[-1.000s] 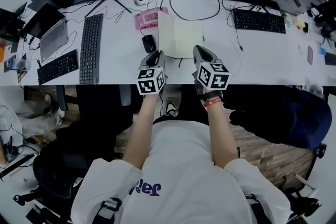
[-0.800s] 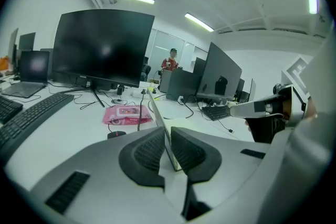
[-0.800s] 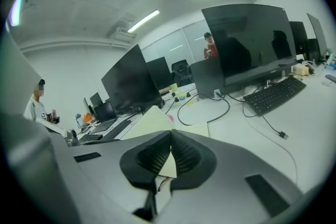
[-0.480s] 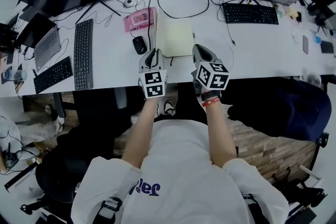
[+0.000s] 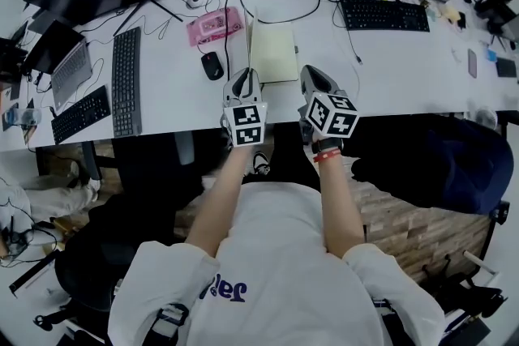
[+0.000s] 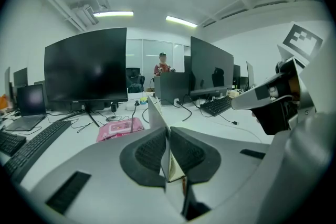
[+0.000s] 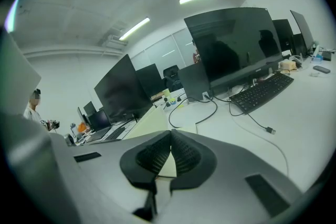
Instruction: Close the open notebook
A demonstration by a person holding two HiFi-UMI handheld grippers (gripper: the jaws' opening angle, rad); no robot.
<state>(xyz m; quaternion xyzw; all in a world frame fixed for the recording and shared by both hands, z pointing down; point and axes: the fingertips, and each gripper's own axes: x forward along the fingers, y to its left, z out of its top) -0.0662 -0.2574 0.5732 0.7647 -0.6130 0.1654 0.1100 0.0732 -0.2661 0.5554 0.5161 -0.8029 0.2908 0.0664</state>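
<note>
My left gripper [image 6: 168,134], its jaws just then closing, pinched the raised cover [image 6: 156,115] of the notebook [image 5: 276,53] at the head view's upper centre. My right gripper [image 7: 170,136] hung nearby, jaws together and empty. I judged that so thin a pinch could slip, or drag the notebook sideways.

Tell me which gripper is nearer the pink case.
Left. Left gripper, jaws just closing on the notebook cover, sits near the pink case; right gripper sits across the notebook.

Pale cream pages are shown by the notebook [image 5: 273,53] on the white desk [image 5: 405,69]. Toward the desk's far edge a pink pouch [image 5: 214,26] and a black mouse [image 5: 212,66] are seen. The left gripper [image 5: 246,77] and right gripper [image 5: 310,75] are grey, their cubes patterned with black-and-white squares
</note>
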